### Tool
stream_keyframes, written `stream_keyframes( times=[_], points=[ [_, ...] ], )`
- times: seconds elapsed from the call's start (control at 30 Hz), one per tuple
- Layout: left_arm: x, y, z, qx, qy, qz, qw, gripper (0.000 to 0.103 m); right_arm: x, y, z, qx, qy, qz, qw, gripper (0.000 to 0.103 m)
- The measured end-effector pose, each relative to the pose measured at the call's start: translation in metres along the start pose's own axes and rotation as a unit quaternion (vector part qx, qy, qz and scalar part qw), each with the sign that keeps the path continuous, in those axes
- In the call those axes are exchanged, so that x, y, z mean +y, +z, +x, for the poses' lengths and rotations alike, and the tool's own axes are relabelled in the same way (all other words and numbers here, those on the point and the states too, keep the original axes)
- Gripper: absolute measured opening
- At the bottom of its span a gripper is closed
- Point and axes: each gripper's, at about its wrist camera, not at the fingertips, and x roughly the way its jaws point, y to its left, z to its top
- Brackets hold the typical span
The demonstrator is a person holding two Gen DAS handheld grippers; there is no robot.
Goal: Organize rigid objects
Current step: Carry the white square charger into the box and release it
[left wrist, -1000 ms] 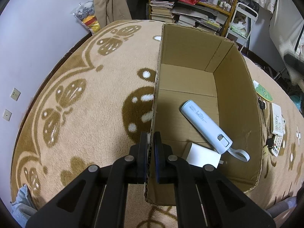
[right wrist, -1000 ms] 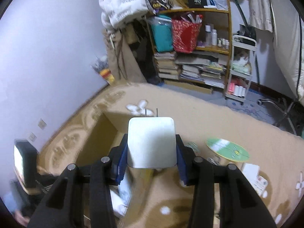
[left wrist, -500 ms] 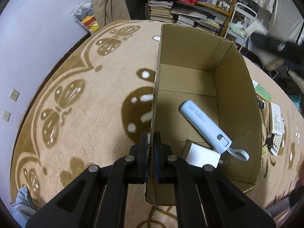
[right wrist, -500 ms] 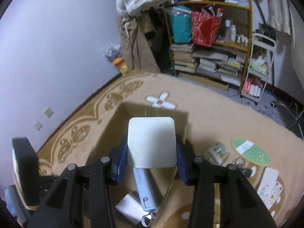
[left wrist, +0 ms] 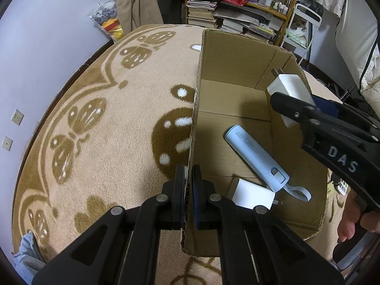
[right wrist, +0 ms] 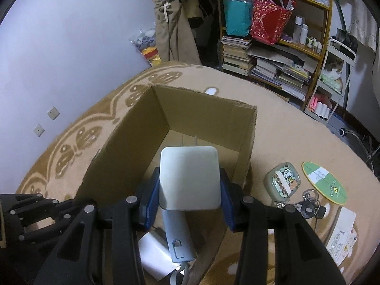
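An open cardboard box (left wrist: 228,61) (right wrist: 133,142) stands on the rug. My left gripper (left wrist: 188,178) is shut on the box's left wall. My right gripper (right wrist: 188,185) is shut on a white plug adapter (right wrist: 188,178) (left wrist: 288,90) and holds it above the inside of the box, prongs forward. On the box floor lie a light blue power bank (left wrist: 257,156) (right wrist: 178,235) with a strap and a white charger block (left wrist: 251,194) (right wrist: 154,258).
On the rug right of the box lie a small green case (right wrist: 282,181), keys (right wrist: 308,205), a green oval card (right wrist: 325,182) and a white sticker card (right wrist: 340,232). A cluttered bookshelf (right wrist: 273,47) and a white cart (right wrist: 332,83) stand behind.
My right gripper has carried the white adapter from high over the rug to above the box's inside; it now shows in the left wrist view. The left gripper has not moved.
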Motion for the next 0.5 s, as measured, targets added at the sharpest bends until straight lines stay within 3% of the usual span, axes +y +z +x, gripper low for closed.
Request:
stream_keyframes(
  times=[0.33, 0.5],
  points=[
    [0.002, 0.000, -0.001, -0.002, -0.004, -0.001, 1.0000, 0.005, 0.001, 0.000, 0.002, -0.005, -0.003, -0.002, 1.000, 0.048],
    [0.003, 0.000, -0.001, -0.003, -0.003, 0.001, 1.0000, 0.005, -0.004, -0.002, -0.017, -0.032, -0.002, 0.002, 0.999, 0.063]
  ],
)
